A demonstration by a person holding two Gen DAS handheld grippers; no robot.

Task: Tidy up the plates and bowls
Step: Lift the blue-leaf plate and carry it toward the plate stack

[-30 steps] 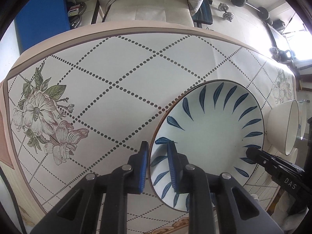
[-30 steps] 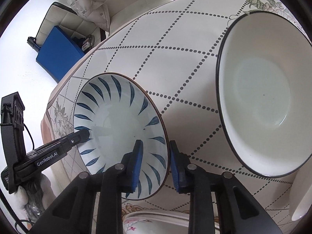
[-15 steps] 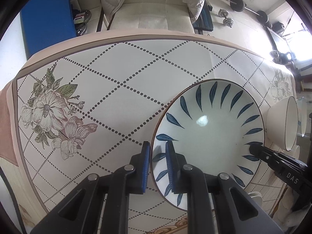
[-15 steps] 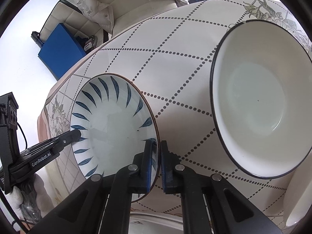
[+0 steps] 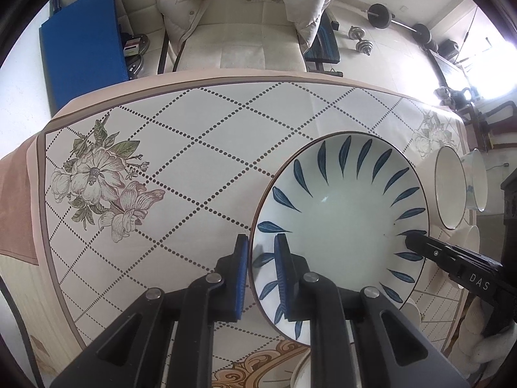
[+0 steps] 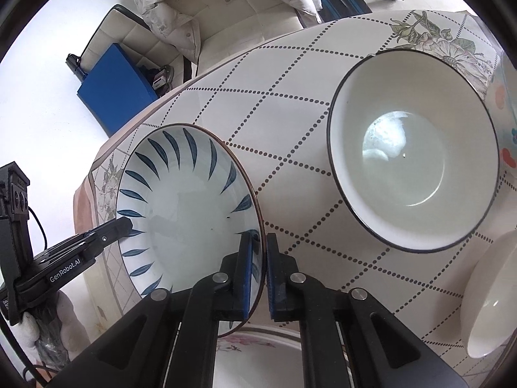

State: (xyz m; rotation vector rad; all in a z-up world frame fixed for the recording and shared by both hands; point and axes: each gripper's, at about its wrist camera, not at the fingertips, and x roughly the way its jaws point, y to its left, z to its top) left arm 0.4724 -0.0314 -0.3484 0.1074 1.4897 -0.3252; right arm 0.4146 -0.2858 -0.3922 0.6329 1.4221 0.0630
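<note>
A white bowl with blue leaf marks (image 5: 342, 226) is held between both grippers above the patterned tablecloth. My left gripper (image 5: 261, 271) is shut on its left rim. My right gripper (image 6: 258, 268) is shut on its right rim, and its tip shows in the left wrist view (image 5: 420, 242). The same bowl shows in the right wrist view (image 6: 184, 213), with the left gripper's tip (image 6: 119, 226) at its far rim. A white bowl with a dark rim (image 6: 413, 181) stands on the table to the right.
A flowered plate (image 6: 255, 349) lies under the right gripper. A white bowl (image 6: 488, 300) and a bowl with red marks (image 6: 507, 103) stand at the right edge. A cream chair with a jacket (image 5: 239, 22) is behind the table (image 5: 194, 135). A blue mat leans at the left.
Both grippers have closed on the blue-leaf bowl's rim and lifted it, so the table and the other dishes look farther away. The bowl sits flatter in view.
</note>
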